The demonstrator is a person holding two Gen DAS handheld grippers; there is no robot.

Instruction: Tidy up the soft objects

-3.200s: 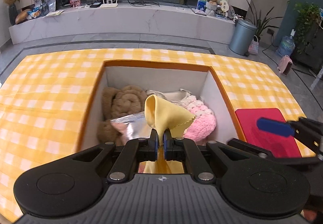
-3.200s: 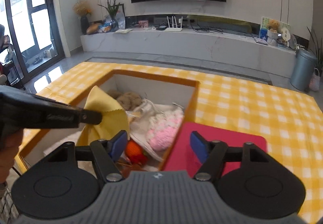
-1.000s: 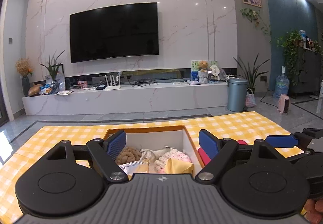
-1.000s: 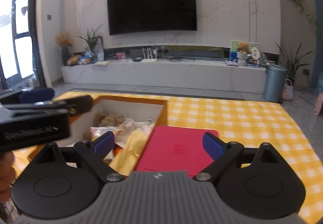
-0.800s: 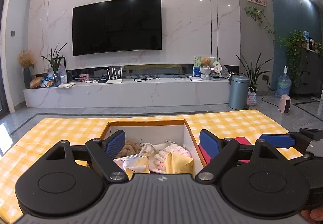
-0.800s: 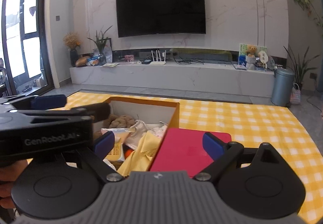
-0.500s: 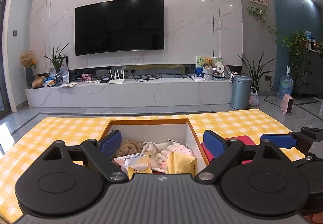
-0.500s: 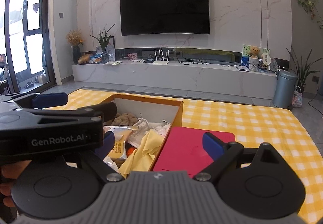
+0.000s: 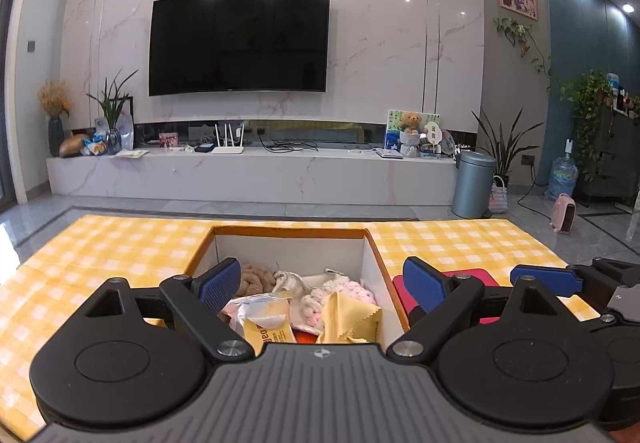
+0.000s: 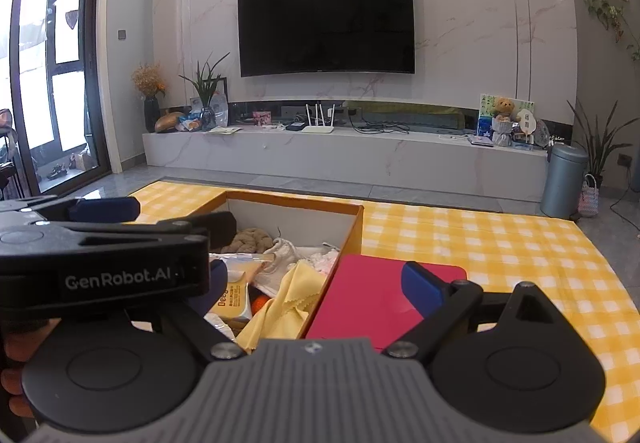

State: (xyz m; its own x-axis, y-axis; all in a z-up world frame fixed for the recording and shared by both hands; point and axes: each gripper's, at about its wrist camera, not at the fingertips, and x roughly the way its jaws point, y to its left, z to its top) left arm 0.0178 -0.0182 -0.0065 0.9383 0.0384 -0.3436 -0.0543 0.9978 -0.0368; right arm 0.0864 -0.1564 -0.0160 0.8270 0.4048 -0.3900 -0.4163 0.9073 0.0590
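Yellow cloth now released in box

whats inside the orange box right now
The orange box holds a yellow cloth, pink knit, brown plush and a snack packet. Whatever lies beneath them is covered.

The right gripper is spread wide above the box edge and red mat. The yellow cloth lies inside the box. The left gripper crosses the view's left side.
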